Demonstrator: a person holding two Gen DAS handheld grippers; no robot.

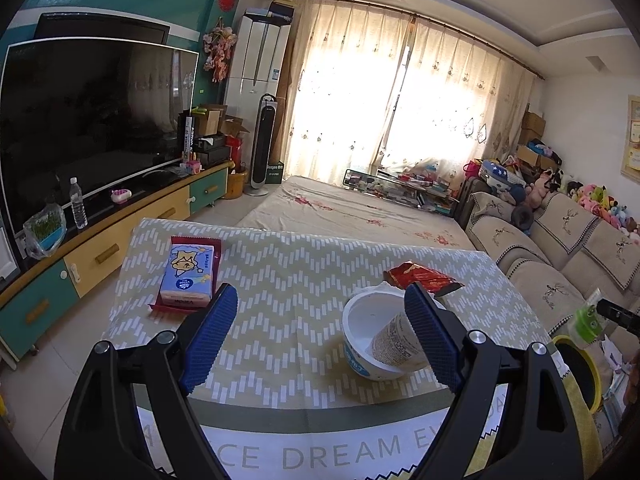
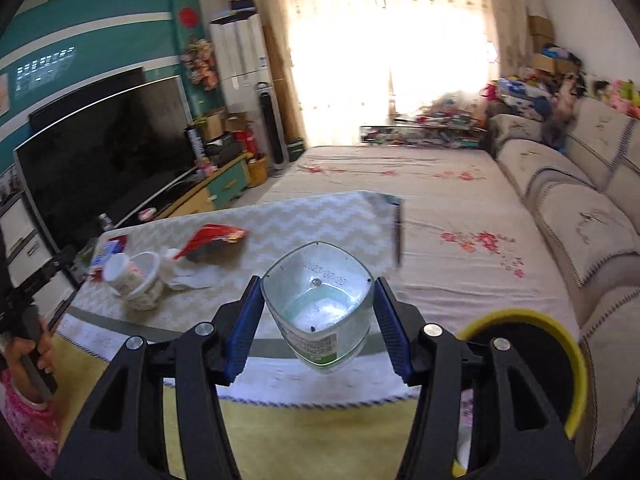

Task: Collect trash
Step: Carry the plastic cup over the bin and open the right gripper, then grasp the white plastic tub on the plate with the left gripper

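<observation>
My left gripper is open and empty above the table, just left of a white bowl with a paper cup lying in it. A red wrapper lies behind the bowl. My right gripper is shut on a clear plastic bottle, held bottom-forward above the table's near edge, left of the yellow-rimmed bin. The bowl with the cup, crumpled white paper and the red wrapper show at the left in the right wrist view.
A blue tissue pack lies on a red packet at the table's left. The zigzag tablecloth covers the table. The bin stands at the right by the sofa. A TV cabinet runs along the left.
</observation>
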